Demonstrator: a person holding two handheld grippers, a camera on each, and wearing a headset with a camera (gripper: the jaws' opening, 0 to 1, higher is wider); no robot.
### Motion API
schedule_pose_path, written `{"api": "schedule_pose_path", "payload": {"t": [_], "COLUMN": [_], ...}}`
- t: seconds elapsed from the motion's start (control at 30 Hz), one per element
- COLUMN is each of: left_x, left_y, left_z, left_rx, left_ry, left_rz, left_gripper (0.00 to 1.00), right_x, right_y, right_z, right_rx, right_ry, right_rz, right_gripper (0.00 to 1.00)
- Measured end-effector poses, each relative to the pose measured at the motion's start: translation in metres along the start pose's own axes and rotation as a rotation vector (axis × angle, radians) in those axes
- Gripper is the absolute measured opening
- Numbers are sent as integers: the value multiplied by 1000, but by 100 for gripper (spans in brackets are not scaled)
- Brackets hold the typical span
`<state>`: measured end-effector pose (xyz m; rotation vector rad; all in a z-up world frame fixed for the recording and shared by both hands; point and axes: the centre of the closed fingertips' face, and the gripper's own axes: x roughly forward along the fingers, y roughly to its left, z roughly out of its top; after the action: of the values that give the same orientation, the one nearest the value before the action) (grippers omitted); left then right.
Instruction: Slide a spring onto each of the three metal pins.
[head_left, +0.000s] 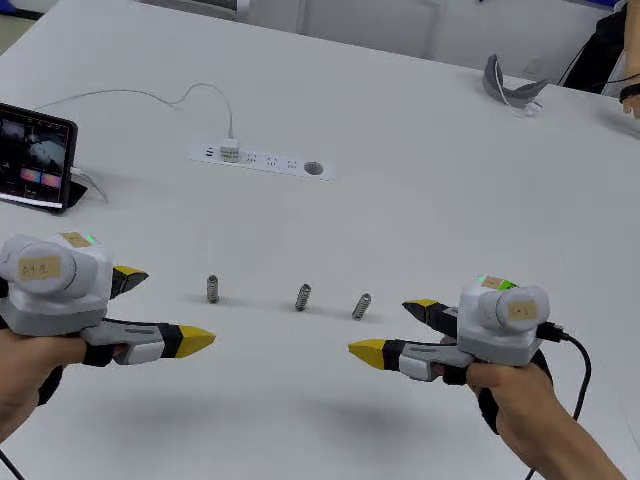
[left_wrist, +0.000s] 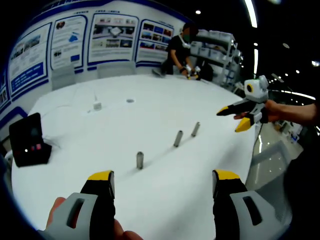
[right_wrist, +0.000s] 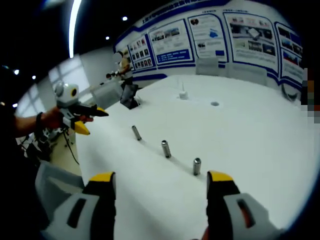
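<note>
Three small upright metal pins stand in a row on the white table (head_left: 400, 180): left pin (head_left: 212, 289), middle pin (head_left: 303, 297), right pin (head_left: 362, 306). Each looks ribbed, like a spring coiled around it. My left gripper (head_left: 165, 308) is held open left of the row, nothing between its yellow tips. Right of the row my right gripper (head_left: 390, 328) is open and empty too. The left gripper view shows its own gripper (left_wrist: 162, 180) facing the pins (left_wrist: 178, 138), with the right gripper (left_wrist: 240, 112) beyond. The right gripper view shows its gripper (right_wrist: 160, 182) behind the pins (right_wrist: 166, 148).
A white power strip (head_left: 262, 160) with a plugged charger and cable lies further back. A tablet (head_left: 35, 155) stands at the left edge. A grey curved object (head_left: 510, 85) lies at the far right. A person (left_wrist: 182, 50) works at the table's far end.
</note>
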<state>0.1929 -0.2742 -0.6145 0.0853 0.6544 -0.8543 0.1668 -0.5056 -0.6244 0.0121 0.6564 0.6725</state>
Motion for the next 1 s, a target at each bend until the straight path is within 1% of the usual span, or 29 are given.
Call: {"api": "schedule_pose_path", "payload": {"t": [0.27, 0.43, 0.67, 0.77, 0.83, 0.9, 1.0], "left_x": [-1, -2, -3, -4, -4, -5, -7], "left_y": [1, 0, -2, -3, -3, -2, 1], "left_z": [1, 0, -2, -1, -2, -2, 2], "left_rx": [-2, -3, 1, 12, 22, 20, 24], "left_ry": [-4, -5, 1, -1, 8, 8, -3], "left_rz": [2, -1, -3, -4, -3, 2, 1], "left_gripper": [82, 82, 82, 79, 78, 76, 75], "right_x": [-5, -7, -6, -4, -4, -4, -4], "right_y": [5, 7, 10, 10, 10, 10, 9], "right_z": [-1, 1, -2, -4, -4, -4, -2], "right_rx": [10, 18, 24, 28, 26, 29, 29], "right_ry": [-14, -36, -34, -32, -29, -31, -35], "right_rz": [-14, -19, -18, -16, -16, -15, -17], "right_gripper": [77, 79, 81, 81, 81, 81, 82]}}
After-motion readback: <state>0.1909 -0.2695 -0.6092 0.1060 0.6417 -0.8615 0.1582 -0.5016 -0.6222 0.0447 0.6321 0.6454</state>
